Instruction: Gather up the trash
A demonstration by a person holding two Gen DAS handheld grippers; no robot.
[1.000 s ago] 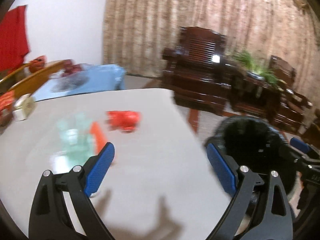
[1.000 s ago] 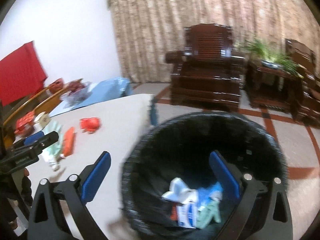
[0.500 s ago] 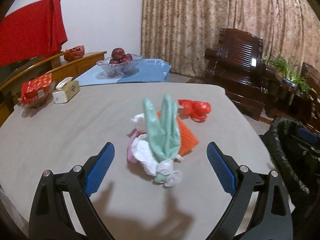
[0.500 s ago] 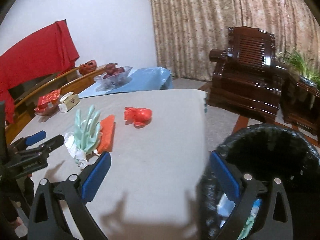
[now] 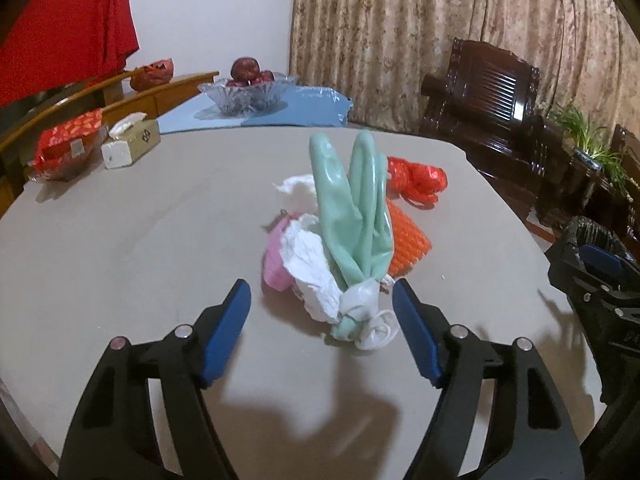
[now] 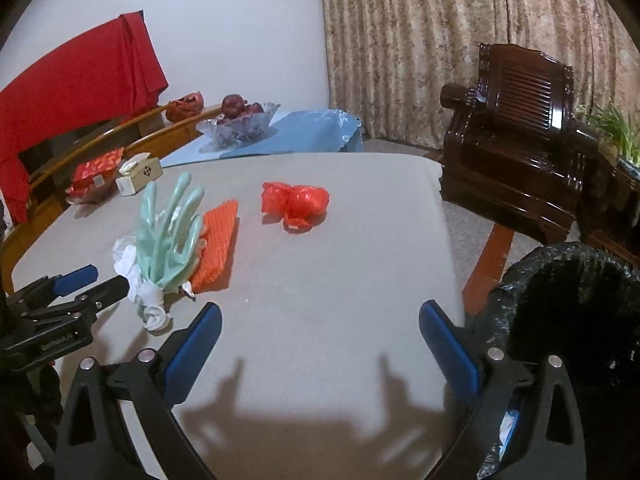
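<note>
A pale green rubber glove [image 5: 352, 216] lies on the grey table [image 5: 120, 240] over crumpled white tissue [image 5: 308, 260] and a pink scrap [image 5: 276, 260], beside an orange ridged wrapper [image 5: 406, 236] and a crumpled red plastic bag [image 5: 416, 180]. My left gripper [image 5: 322, 328] is open and empty, its jaws either side of the glove's cuff. My right gripper [image 6: 320, 344] is open and empty over the table's near right part. The glove [image 6: 172, 232], wrapper [image 6: 218, 240] and red bag [image 6: 296, 200] show in the right wrist view. A black-lined trash bin [image 6: 560, 320] stands off the table's right edge.
A tissue box [image 5: 130, 144], a red packet [image 5: 68, 140] and a glass fruit bowl [image 5: 248, 92] on a blue cloth sit at the table's far left. Dark wooden armchairs [image 6: 520, 132] and a plant stand beyond the right edge.
Both grippers swung left from the bin toward the table. My left gripper moved closer to the glove pile and narrowed its opening around the cuff.
</note>
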